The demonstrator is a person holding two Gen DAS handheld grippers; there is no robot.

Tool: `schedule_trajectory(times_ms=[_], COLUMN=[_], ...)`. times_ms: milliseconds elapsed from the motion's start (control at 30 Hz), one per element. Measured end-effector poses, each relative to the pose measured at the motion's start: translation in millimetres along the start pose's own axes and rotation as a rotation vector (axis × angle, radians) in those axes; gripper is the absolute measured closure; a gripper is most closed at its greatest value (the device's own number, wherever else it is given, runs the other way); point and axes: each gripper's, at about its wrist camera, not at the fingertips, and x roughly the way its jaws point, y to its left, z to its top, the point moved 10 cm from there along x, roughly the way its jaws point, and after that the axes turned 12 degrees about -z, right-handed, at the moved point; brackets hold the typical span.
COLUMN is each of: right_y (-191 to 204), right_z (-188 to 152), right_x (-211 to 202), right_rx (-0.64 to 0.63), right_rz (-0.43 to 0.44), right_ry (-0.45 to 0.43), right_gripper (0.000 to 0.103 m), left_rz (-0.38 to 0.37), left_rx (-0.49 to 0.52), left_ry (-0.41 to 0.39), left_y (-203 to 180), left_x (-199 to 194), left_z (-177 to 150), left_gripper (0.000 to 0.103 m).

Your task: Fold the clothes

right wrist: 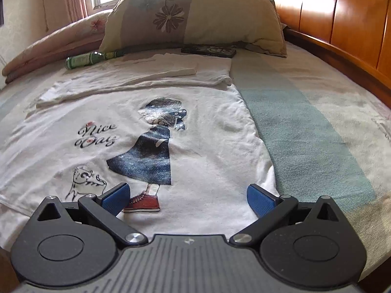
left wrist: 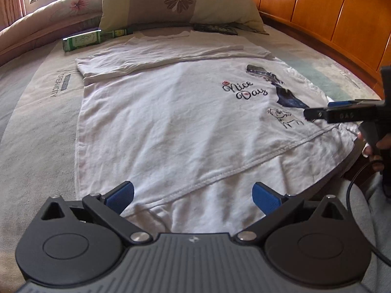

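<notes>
Left wrist view: bed (left wrist: 36,127) fills the frame, pale mattress cover with a green-grey stripe along the side nearest the wooden headboard (left wrist: 325,12). Floral pillow (left wrist: 180,0) stands at the far end, a rolled quilt (left wrist: 48,22) beside it under the window.

White T-shirt (left wrist: 156,122) lies flat on the bed, print side up, hem toward the cameras. Both sleeves are folded inward across the chest, forming a band of doubled cloth near the collar. The hem is turned up at an angle on the near side, its stitched edge running diagonally. The print reads "Nice Day", with a figure in a blue dress and red shoes and a small line-drawn animal; it is clearest in the right wrist view.

Left gripper (left wrist: 193,195): jaws wide open, blue pads apart, hovering over the near hem, nothing between them.

Right gripper (right wrist: 188,196): jaws likewise wide open, empty, positioned low over the printed figure's shoes. In the left wrist view it enters from the right edge, side-on, over the shirt's right margin, a hand (left wrist: 381,146) on its grip.

Green bottle (left wrist: 80,41) lies on its side beyond the collar, close to the pillow. A dark flat box (left wrist: 215,28) lies against the pillow's base.
</notes>
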Motion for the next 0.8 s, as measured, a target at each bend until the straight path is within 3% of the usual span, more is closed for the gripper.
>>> schedule_trajectory(times_ms=[300, 500, 667, 800], right_y=[-4.3, -6.3, 11.9, 47.7], right_z=[-3.9, 3.3, 18.9, 17.7], right_x=[-2.3, -6.6, -33.0, -46.1], right_rx=[0.036, -0.05, -0.118, -0.201], right_rz=[0.0, 0.021, 0.111, 0.206], right_ry=[-0.03, 0.124, 0.057, 0.013], right_gripper=[0.0, 0.0, 0.0, 0.0], left_rz=[-0.063, -0.031, -0.033, -0.052], left_rx=[0.057, 0.123, 0.169, 0.149], left_ry=[0.009, 0.032, -0.008, 0.027], left_y=[-15.2, -15.1, -17.7, -18.7], left_x=[10.4, -2.8, 1.4, 19.3], left_z=[-14.2, -18.0, 1.7, -0.9], left_gripper=[0.001, 0.001, 0.001, 0.001])
